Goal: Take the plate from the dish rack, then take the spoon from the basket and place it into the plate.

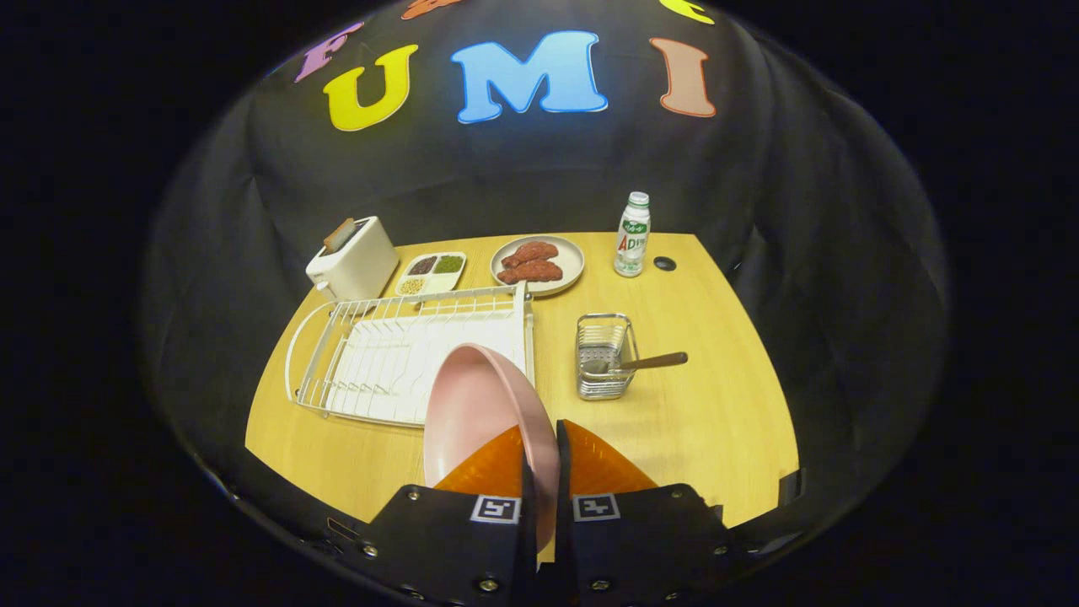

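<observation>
Wooden surface (pixel 691 421) spreads ahead of us — our tool (pixel 539 459) is clamped on the pink plate (pixel 476 405), held on edge above the dish rack (pixel 396 362). Beyond and right, the spoon (pixel 645 362) leans in the basket (pixel 603 356), handle pointing right.

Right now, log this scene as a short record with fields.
gripper: jaws shut on the pink plate's rim
pink plate: held tilted on edge, over the near end of the dish rack
dish rack: white wire, holds no dishes
spoon: in the metal basket, handle sticking out to the side
metal basket: beside the rack
table: wooden
far side: toaster, snack tray, meat plate, bottle
</observation>
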### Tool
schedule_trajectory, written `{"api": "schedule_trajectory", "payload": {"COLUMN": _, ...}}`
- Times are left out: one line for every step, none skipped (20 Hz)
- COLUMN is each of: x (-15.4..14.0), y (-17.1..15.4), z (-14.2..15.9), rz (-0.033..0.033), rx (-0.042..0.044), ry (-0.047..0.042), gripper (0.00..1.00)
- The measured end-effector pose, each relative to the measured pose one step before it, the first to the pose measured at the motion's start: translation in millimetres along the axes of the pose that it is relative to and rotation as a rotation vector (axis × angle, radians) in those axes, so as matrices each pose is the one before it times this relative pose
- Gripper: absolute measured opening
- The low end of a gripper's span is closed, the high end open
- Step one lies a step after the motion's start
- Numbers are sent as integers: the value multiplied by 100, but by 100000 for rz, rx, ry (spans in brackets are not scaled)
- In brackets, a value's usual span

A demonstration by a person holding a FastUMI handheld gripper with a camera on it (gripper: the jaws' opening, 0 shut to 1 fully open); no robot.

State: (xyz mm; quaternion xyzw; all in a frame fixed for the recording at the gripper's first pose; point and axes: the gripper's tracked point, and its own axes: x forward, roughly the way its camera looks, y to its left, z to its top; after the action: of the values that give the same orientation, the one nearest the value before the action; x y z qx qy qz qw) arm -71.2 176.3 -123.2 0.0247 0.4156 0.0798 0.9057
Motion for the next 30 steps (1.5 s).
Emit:
{"api": "schedule_trajectory", "payload": {"x": 555, "y": 328, "z": -1084, "rz": 1541, "rx": 390, "ry": 1680, "gripper": 8}}
{"api": "schedule_trajectory", "payload": {"x": 611, "y": 465, "z": -967, "rz": 1678, "rx": 296, "ry": 1400, "gripper": 8}}
{"api": "schedule_trajectory", "payload": {"x": 691, "y": 369, "z": -1020, "rz": 1757, "rx": 823, "ry": 1456, "gripper": 8}}
{"api": "schedule_trajectory", "payload": {"x": 618, "y": 313, "z": -1000, "rz": 2104, "rx": 571, "ry": 1950, "gripper": 8}}
{"api": "schedule_trajectory", "payload": {"x": 567, "y": 334, "z": -959, "rz": 1889, "rx": 213, "ry": 1764, "gripper": 8}}
{"api": "schedule_trajectory", "payload": {"x": 530, "y": 22, "z": -715, "rz": 1395, "rx": -543, "ry": 1200, "gripper": 8}}
{"api": "schedule_trajectory", "payload": {"x": 581, "y": -73, "z": -761, "rz": 895, "rx": -591, "ry": 1251, "gripper": 8}}
{"api": "schedule_trajectory", "payload": {"x": 505, "y": -135, "z": -649, "rz": 1049, "rx": -51, "ry": 878, "gripper": 8}}
{"api": "schedule_trajectory", "payload": {"x": 720, "y": -155, "z": -482, "rz": 931, "rx": 522, "ry": 987, "gripper": 8}}
{"api": "schedule_trajectory", "payload": {"x": 463, "y": -27, "z": -622, "rz": 1430, "rx": 702, "ry": 1225, "gripper": 8}}
{"api": "schedule_trajectory", "payload": {"x": 496, "y": 182, "z": -605, "rz": 2070, "rx": 430, "ry": 906, "gripper": 8}}
{"api": "schedule_trajectory", "payload": {"x": 541, "y": 26, "z": -426, "rz": 1500, "rx": -210, "ry": 614, "gripper": 8}}
{"api": "schedule_trajectory", "payload": {"x": 666, "y": -40, "z": -423, "rz": 2444, "rx": 782, "ry": 200, "gripper": 8}}
{"api": "schedule_trajectory", "payload": {"x": 390, "y": 169, "z": -139, "rz": 2651, "rx": 2571, "ry": 196, "gripper": 8}}
{"api": "schedule_trajectory", "payload": {"x": 425, "y": 42, "z": -377, "rz": 2145, "rx": 1658, "ry": 706, "gripper": 8}}
{"api": "schedule_trajectory", "payload": {"x": 367, "y": -96, "z": -241, "rz": 2324, "rx": 1936, "ry": 793, "gripper": 8}}
{"api": "schedule_trajectory", "payload": {"x": 352, "y": -178, "z": -11, "rz": 2010, "rx": 1911, "ry": -73, "gripper": 8}}
{"api": "schedule_trajectory", "payload": {"x": 522, "y": -414, "z": 119, "rz": 1504, "rx": 1535, "ry": -148, "gripper": 9}}
{"api": "schedule_trajectory", "payload": {"x": 181, "y": -428, "z": -229, "rz": 809, "rx": 1778, "ry": 394, "gripper": 10}}
{"api": "schedule_trajectory", "payload": {"x": 135, "y": -447, "z": -57, "rz": 997, "rx": 1642, "ry": 436, "gripper": 11}}
{"api": "schedule_trajectory", "payload": {"x": 31, "y": -586, "z": -5, "rz": -1209, "rx": 298, "ry": 347, "gripper": 11}}
{"api": "schedule_trajectory", "payload": {"x": 113, "y": -1219, "z": 198, "rz": -3729, "rx": -2205, "ry": 185, "gripper": 14}}
{"api": "schedule_trajectory", "payload": {"x": -79, "y": -854, "z": 251, "rz": -2690, "rx": -3172, "ry": -1258, "gripper": 14}}
{"api": "schedule_trajectory", "payload": {"x": -61, "y": -96, "z": 453, "rz": 626, "rx": -1946, "ry": -1359, "gripper": 17}}
{"api": "schedule_trajectory", "payload": {"x": -1, "y": 25, "z": -63, "rz": 488, "rx": -1583, "ry": 266, "gripper": 19}}
{"api": "schedule_trajectory", "payload": {"x": -113, "y": -117, "z": 98, "rz": 258, "rx": -1565, "ry": -202, "gripper": 19}}
{"api": "schedule_trajectory", "payload": {"x": -172, "y": -72, "z": 327, "rz": 129, "rx": -1638, "ry": -1066, "gripper": 19}}
{"api": "schedule_trajectory", "payload": {"x": -291, "y": 106, "z": 446, "rz": 761, "rx": -1626, "ry": -1928, "gripper": 19}}
{"api": "schedule_trajectory", "payload": {"x": -373, "y": 5, "z": 353, "rz": 58, "rx": -1719, "ry": -2111, "gripper": 19}}
{"api": "schedule_trajectory", "payload": {"x": -438, "y": -39, "z": 467, "rz": -102, "rx": -1659, "ry": -2396, "gripper": 19}}
